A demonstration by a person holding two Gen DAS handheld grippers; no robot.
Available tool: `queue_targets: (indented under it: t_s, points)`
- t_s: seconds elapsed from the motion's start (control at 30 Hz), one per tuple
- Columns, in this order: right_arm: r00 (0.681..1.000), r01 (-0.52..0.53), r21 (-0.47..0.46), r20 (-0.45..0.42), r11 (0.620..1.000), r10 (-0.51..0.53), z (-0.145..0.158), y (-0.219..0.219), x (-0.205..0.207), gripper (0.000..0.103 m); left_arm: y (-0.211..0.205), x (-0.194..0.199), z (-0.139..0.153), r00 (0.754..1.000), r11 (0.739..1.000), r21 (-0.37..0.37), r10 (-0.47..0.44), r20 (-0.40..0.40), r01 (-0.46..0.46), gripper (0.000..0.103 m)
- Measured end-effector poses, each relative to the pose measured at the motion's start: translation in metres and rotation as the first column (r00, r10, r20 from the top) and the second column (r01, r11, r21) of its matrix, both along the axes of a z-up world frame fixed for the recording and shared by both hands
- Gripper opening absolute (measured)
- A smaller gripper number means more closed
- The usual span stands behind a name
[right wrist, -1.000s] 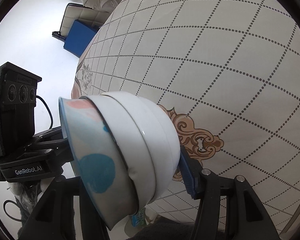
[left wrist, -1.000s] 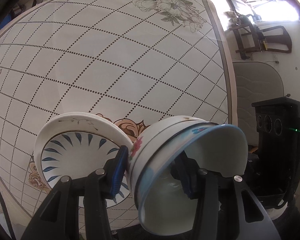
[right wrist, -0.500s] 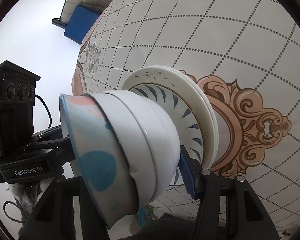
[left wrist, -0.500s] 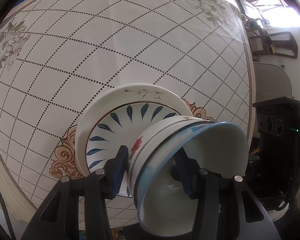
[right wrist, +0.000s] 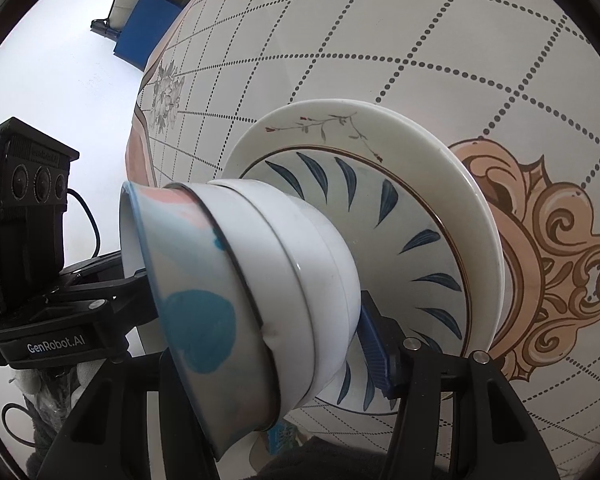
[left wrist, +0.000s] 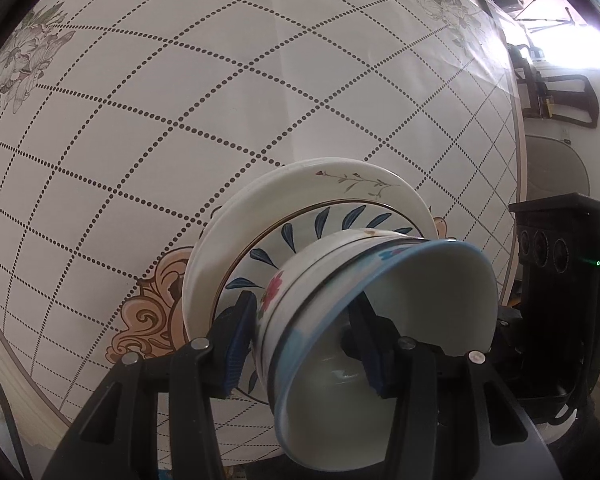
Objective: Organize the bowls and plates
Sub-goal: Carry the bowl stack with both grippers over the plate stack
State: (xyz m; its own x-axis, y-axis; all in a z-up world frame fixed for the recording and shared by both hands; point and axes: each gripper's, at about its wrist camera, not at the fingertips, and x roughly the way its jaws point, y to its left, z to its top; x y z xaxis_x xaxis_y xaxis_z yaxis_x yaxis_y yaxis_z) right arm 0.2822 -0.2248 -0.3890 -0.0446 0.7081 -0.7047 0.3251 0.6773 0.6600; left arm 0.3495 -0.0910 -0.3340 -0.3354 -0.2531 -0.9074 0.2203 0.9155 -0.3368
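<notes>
A nested stack of bowls is held between both grippers, one on each side of the rim. My left gripper is shut on the stack's wall, one finger inside, one outside. My right gripper is shut on the opposite wall of the bowl stack. The stack's base sits over, or just above, a blue-leaf plate that lies on a larger white plate with a sprig pattern. Both plates show in the right wrist view too, the leaf plate and the white plate.
The plates rest on a round table with a dotted-grid cloth, near its front edge and an orange scroll motif. A dark chair stands beyond the table's right side. A blue box lies on the floor at the left.
Both grippers have carried the bowl stack forward over the table until it sits above the centre of the stacked plates. The grip has not changed.
</notes>
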Motion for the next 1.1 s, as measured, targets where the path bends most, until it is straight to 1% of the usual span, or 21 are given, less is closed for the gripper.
queue_targets:
  t_s: [0.23,0.27,0.8,1.0,1.1]
  points:
    - [1.000,-0.012,-0.013,0.005,1.000,0.012,0.001,-0.002,0.001,0.058,0.002,0.000,-0.001,1.000,1.000,-0.005,-0.005,-0.006,0.005,0.045]
    - [1.000,-0.013,-0.014,0.004,1.000,0.013,0.000,0.003,0.005,0.058,0.002,0.000,-0.001,1.000,1.000,-0.004,-0.006,-0.007,0.006,0.045]
    - [1.000,-0.019,-0.019,-0.004,1.000,0.019,-0.005,-0.011,-0.004,0.058,-0.005,-0.001,-0.006,1.000,1.000,0.005,-0.011,-0.010,0.011,0.045]
    - [1.000,-0.023,-0.022,-0.008,0.999,0.023,-0.005,-0.010,-0.003,0.058,0.002,-0.003,-0.002,1.000,1.000,-0.003,0.027,0.004,-0.027,0.045]
    - [0.999,-0.032,-0.047,-0.009,0.998,0.032,-0.001,-0.007,-0.003,0.058,0.007,-0.006,0.003,0.998,0.998,-0.002,0.064,0.021,-0.064,0.045]
